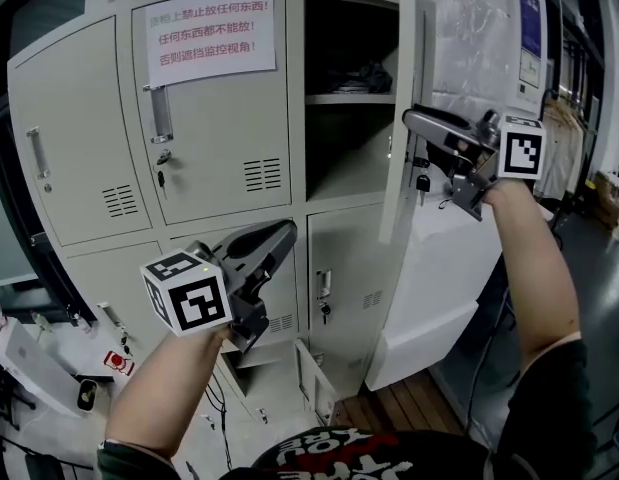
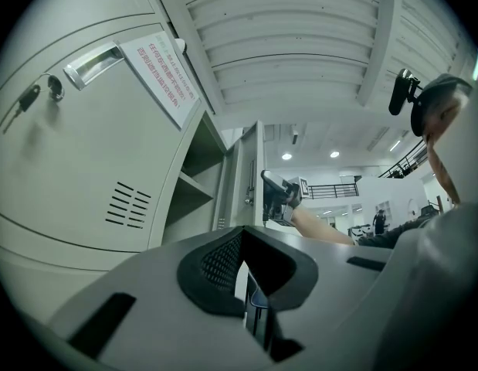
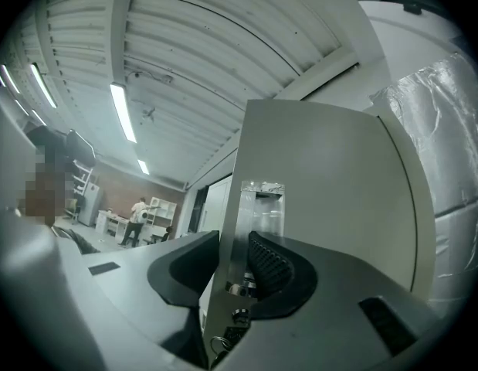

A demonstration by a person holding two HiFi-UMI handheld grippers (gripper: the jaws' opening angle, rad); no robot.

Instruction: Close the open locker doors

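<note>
- Lockers (image 1: pixel 79 138) of pale grey sheet steel, smooth and matt; flat rectangular doors with louvred slots (image 1: pixel 262 174) and a recessed chrome pull (image 1: pixel 159 113).
- White paper notice (image 1: pixel 210 33) with red print, flat on one closed upper door.
- Upper locker door (image 1: pixel 401 58) swung out, seen edge-on beside its dark compartment (image 1: pixel 349 158), with a thin steel shelf (image 1: pixel 349 98) across it.
- Right gripper (image 1: pixel 410 118) at that door's free edge by the lock — grey moulded jaws closed on the thin panel, ribbed black pad (image 3: pixel 273 273) against the glossy chrome pull plate (image 3: pixel 262 203), other jaw on the inner face.
- Left gripper (image 1: pixel 287 230) low before the closed middle doors, well apart from the open door; wedge-shaped jaws drawn together at the tips, nothing held.
- Small door (image 1: pixel 315 376) ajar in the bottom row.
- Crinkled clear plastic film (image 3: pixel 447 122) just past the open door.
</note>
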